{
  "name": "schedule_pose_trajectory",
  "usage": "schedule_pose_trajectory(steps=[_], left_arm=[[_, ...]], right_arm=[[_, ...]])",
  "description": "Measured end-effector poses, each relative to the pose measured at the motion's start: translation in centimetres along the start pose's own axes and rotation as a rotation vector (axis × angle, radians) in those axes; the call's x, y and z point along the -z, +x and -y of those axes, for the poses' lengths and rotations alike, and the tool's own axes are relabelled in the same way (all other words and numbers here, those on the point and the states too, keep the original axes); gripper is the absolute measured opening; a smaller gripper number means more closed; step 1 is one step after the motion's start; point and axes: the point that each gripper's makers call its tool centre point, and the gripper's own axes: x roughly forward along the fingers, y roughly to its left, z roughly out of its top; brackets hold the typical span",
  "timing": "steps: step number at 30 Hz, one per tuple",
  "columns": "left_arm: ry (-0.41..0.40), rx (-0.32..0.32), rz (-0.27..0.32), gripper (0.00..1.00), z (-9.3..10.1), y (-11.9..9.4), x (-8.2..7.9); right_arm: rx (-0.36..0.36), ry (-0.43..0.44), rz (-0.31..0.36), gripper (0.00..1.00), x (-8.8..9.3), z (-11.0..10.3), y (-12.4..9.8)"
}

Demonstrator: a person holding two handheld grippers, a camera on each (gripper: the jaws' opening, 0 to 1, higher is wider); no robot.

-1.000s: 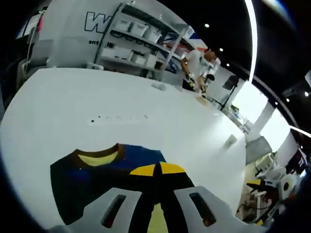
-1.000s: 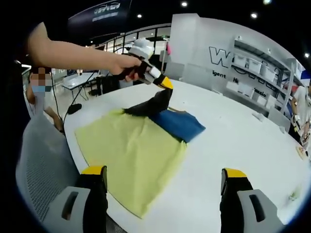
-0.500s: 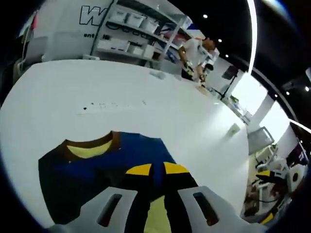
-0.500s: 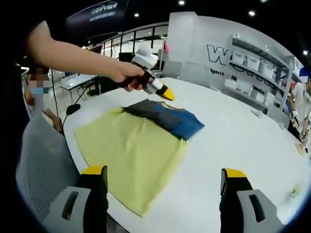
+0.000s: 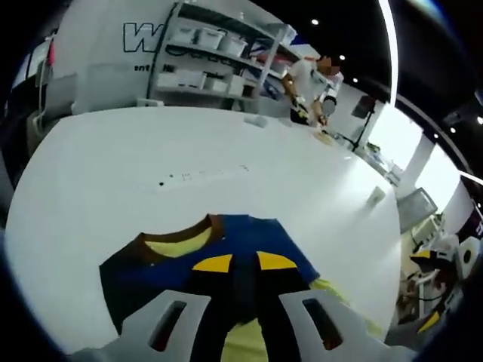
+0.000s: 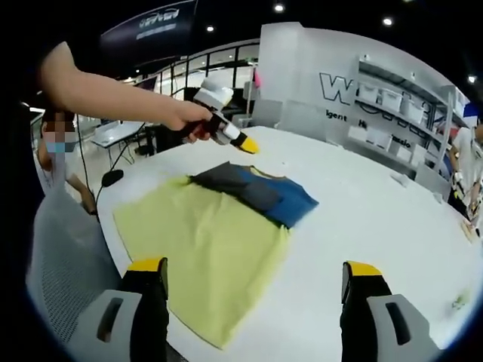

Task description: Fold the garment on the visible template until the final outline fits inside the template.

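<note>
A garment lies flat on the white table (image 6: 370,204): a big yellow body (image 6: 211,241) with a blue top (image 6: 294,202) and a dark sleeve (image 6: 226,179) folded over onto the blue. In the left gripper view its brown collar (image 5: 185,232) and blue chest (image 5: 253,232) lie just beyond my left gripper (image 5: 244,262), whose yellow tips stand close together. In the right gripper view a hand holds that left gripper (image 6: 247,145) above the garment's far corner, shut, with nothing in it. My right gripper (image 6: 254,267) is wide open near the table's front edge, over the yellow hem.
A grey mesh chair (image 6: 60,256) stands at the table's near left edge. A row of small dark marks (image 5: 204,174) lies on the table beyond the collar. Shelves with boxes (image 5: 219,38) and a person (image 5: 309,79) are far behind. A small white object (image 5: 375,194) sits near the far edge.
The left gripper laid the dark sleeve down on the blue top, let it go and rose away from the garment. The right gripper has stayed in place.
</note>
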Motion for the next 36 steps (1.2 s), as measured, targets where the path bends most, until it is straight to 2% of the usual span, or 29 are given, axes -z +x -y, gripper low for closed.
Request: schedule_pose_trajectory(steps=[8,18,25,29,36], left_arm=[[0.004,-0.048,0.000,0.13,-3.1,-1.3,-0.2],[-0.004,-0.109,-0.016,0.14,-7.0,-2.9,0.7],[-0.012,-0.152,-0.022,0.14,-9.8,-3.7,0.8],[-0.006,-0.164,-0.026,0.14,-10.7,-3.9,0.9],[-0.015,-0.193,-0.049,0.14,-13.0,-4.0,1.7]], right_arm=[[-0.020,-0.010,0.002,0.94,-0.9,0.2,0.9],[-0.050,-0.013,0.003,0.90,-1.8,0.3,2.6],[-0.067,-0.045,-0.008,0.85,-2.5,0.8,4.5],[-0.075,-0.050,-0.011,0.82,-2.8,1.0,5.4],[-0.090,-0.047,-0.017,0.76,-3.4,1.6,7.6]])
